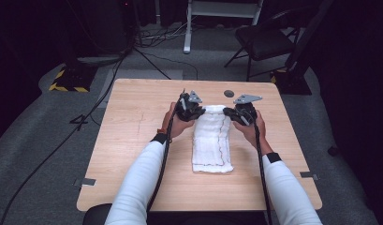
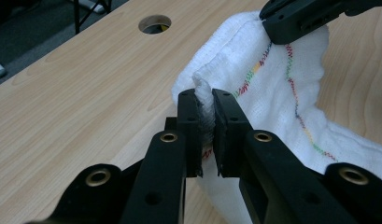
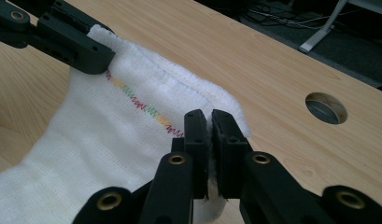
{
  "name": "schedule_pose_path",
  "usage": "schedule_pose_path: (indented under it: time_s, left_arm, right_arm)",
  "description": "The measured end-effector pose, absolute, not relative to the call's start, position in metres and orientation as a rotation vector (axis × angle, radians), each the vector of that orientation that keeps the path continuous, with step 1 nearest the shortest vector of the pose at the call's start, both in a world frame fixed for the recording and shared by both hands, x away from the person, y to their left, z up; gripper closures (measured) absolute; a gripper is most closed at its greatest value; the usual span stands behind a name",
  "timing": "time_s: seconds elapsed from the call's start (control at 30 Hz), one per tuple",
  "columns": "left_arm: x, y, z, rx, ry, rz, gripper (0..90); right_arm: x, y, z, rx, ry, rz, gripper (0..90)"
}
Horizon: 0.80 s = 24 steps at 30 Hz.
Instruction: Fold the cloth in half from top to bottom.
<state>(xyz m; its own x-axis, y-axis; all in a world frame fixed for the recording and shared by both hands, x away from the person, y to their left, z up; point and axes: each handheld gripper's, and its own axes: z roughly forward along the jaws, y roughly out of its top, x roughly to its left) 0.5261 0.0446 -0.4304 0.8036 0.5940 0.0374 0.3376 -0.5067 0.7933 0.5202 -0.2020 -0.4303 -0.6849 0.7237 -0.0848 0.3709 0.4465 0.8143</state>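
1. Towel [image 1: 211, 140]: white, folded into a long strip, lying mid-surface and running from the person's side toward the far edge, where both grippers hold it.
2. Surface [image 1: 133, 154] is light wood, with a round hole [image 1: 229, 93] just beyond the towel's far end.
3. Left gripper [image 1: 195, 111] is clamped on the far left corner; in the left gripper view a pinch of white edge stands up between its closed jaws [image 2: 206, 116].
4. Right gripper [image 1: 232, 113] is clamped on the far right corner; in the right gripper view the cloth is squeezed between its jaws, which are nearly touching [image 3: 210, 140].
5. Far end is lifted slightly off the surface between the two grips and sags in the middle; near end lies flat.
6. Multicolour zigzag stitching [image 3: 142, 105] runs along the cloth near one long edge.
7. Handling, by judgement: light, soft, limp, no stiffness, so it drapes and follows whatever pulls it. Knit texture looks grippy, not slippery. Not fragile.
8. Hold: corners or hem are best, since the thicker edge gives the jaws bulk. Both layers of the fold should be caught, or one may peel away.
9. Risk: uneven lift skews the fold; dragging may bunch the near end.
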Motion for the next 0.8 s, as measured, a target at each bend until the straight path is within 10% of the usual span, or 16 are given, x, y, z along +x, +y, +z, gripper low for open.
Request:
schedule_pose_path:
  time_s: [0.8]
  left_arm:
    - [0.492, 0.063, -0.438, 2.154, 0.586, 0.361, 82.5]
  right_arm:
    - [0.483, -0.201, -0.430, 0.779, 2.346, 1.204, 85.5]
